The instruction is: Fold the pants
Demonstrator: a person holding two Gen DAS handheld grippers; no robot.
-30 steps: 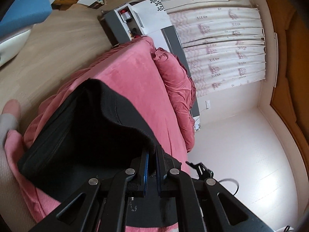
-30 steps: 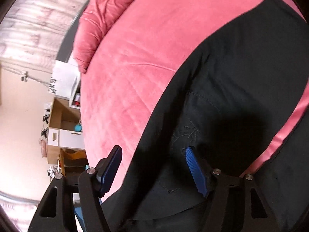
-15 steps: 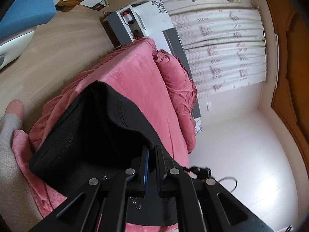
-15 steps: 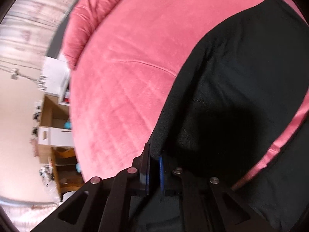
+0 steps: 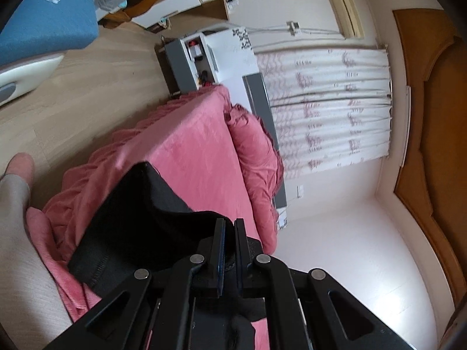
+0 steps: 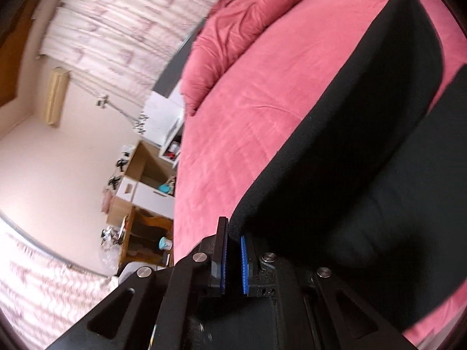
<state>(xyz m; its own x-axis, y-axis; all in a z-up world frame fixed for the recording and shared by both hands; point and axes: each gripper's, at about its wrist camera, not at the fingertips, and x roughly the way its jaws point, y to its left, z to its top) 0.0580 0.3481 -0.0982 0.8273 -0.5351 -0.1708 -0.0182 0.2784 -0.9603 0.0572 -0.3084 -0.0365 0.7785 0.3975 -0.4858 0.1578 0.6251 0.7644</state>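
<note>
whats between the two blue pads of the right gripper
In the right wrist view, a fold of the black fabric pants sits pinched between the right gripper pads, above the pink velvet bedspread.

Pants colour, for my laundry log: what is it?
Plain black pants, clearest in the right wrist view, against the pink bedspread.

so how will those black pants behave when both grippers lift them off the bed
Probably floppy: the black pants sag and curl between the left gripper and right gripper. Likely light, since thin pinches hold them. The soft knit should not slip easily, though loose parts may drag on the bed.
</note>
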